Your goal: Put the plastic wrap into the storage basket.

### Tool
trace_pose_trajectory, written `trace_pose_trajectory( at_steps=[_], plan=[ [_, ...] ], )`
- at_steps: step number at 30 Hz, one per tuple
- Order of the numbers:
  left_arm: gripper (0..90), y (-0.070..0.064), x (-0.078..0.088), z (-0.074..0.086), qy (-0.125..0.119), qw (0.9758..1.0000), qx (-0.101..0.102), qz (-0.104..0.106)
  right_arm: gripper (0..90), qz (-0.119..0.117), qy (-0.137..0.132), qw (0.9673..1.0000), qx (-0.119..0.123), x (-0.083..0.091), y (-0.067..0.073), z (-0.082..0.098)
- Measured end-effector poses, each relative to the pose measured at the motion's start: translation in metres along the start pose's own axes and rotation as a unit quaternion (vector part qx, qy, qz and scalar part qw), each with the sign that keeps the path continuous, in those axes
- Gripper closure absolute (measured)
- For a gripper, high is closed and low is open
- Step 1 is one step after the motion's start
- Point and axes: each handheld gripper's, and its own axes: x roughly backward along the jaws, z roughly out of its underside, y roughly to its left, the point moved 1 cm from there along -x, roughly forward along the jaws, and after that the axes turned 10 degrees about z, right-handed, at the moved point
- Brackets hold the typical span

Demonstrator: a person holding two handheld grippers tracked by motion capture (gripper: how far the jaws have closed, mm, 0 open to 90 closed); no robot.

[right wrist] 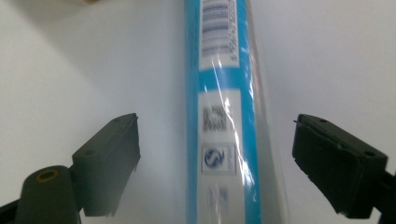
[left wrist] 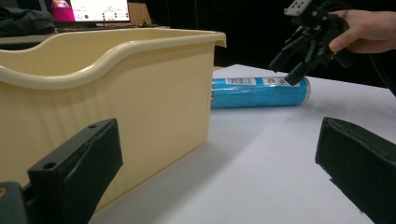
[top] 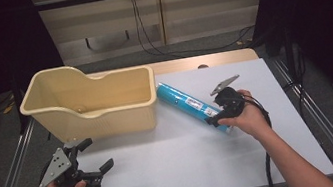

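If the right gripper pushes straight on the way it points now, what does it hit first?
Most likely the blue tube: it lies on the white table straight ahead of the right gripper, between its open jaws and clear of both pads. How far off is hard to judge.

Light falls from above onto my white table [top: 176, 168], bright there while the room around it sinks into black. The cream bin [top: 102, 116] casts a soft shadow toward me. In my right gripper view the blue tube [right wrist: 224, 112] shows glare streaks on its wrap and its label is blurred; my near jaws look soft.
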Motion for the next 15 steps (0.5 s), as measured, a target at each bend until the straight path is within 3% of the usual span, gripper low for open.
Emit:
trace_pose_trajectory(
  at_steps=[8,15],
  plan=[
    [0.4,-0.001,0.001,0.001,0.003,1.0,0.002,0.0,13.7,-0.004,0.046,0.9989,0.007,-0.025,0.009,-0.039],
    [0.4,0.0,0.004,0.001,0.003,1.0,0.006,-0.001,14.8,0.001,0.082,0.9966,0.012,-0.05,0.012,-0.054]
  ],
)
